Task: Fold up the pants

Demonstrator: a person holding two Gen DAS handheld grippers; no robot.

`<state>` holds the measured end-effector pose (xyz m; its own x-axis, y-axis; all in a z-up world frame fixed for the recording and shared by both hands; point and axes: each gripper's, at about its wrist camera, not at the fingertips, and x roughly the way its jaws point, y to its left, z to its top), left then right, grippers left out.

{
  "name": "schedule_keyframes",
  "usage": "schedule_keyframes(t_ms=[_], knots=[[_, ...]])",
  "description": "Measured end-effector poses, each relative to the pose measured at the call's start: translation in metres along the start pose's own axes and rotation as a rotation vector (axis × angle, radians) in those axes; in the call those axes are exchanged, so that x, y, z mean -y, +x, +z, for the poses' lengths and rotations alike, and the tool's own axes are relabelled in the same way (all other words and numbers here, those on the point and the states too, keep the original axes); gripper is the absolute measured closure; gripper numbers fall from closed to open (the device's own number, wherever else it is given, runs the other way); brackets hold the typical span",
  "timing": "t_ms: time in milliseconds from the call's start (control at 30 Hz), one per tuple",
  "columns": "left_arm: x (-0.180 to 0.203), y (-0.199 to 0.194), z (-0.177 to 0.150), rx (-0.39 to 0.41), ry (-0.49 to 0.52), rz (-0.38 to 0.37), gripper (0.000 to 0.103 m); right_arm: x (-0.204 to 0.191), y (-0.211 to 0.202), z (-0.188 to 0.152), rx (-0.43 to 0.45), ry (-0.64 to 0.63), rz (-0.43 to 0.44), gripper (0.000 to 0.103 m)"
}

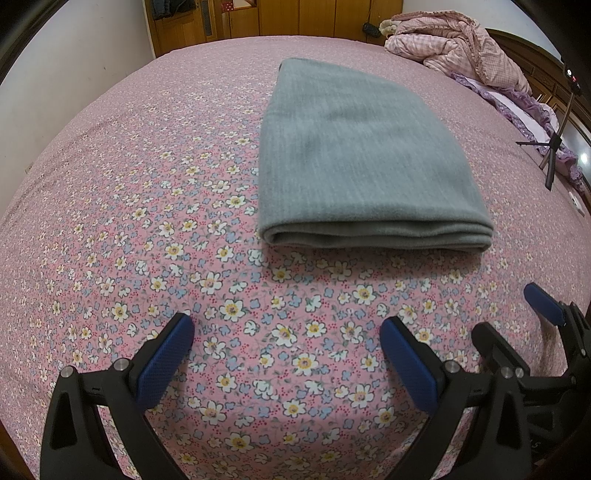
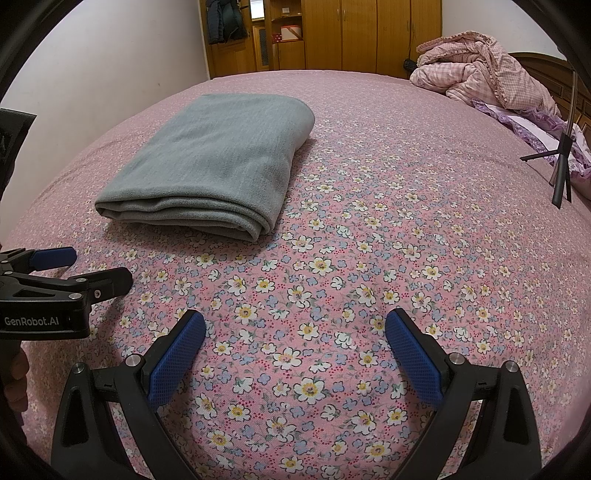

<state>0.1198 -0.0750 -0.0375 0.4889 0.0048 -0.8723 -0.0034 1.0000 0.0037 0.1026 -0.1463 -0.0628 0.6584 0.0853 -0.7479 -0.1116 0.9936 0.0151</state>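
The grey pants (image 1: pixel 365 155) are seen folded into a compact, layered rectangle lying flat on the floral bedsheet (image 1: pixel 147 221), with the stacked fold edges turned toward both cameras. In the left wrist view the bundle is located ahead of the tool and slightly to its right; in the right wrist view it lies ahead and to the left. No contact between the pants and either tool is observed.

The left gripper (image 1: pixel 286 352) is held low over the sheet, near the bundle's front edge, with its blue-padded fingers (image 1: pixel 166 362) spread wide and nothing between them. The right gripper (image 2: pixel 295 347) is positioned just beside it, likewise spread and empty. Each tool is partly visible at the edge of the other's view.

Farther out, a pink checked quilt (image 2: pixel 480 70) is heaped at the far right of the bed, a small tripod (image 2: pixel 561 166) stands on the sheet near the right edge, and wooden wardrobes (image 2: pixel 351 33) are seen against the back wall.
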Motion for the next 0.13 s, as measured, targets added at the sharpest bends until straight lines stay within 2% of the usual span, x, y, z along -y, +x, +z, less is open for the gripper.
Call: schedule_keyframes(t_ms=[133], knots=[[0.0004, -0.0001, 0.0001, 0.0, -0.001, 0.001, 0.0, 0.0, 0.0001, 0.0, 0.0, 0.0, 0.0, 0.003]])
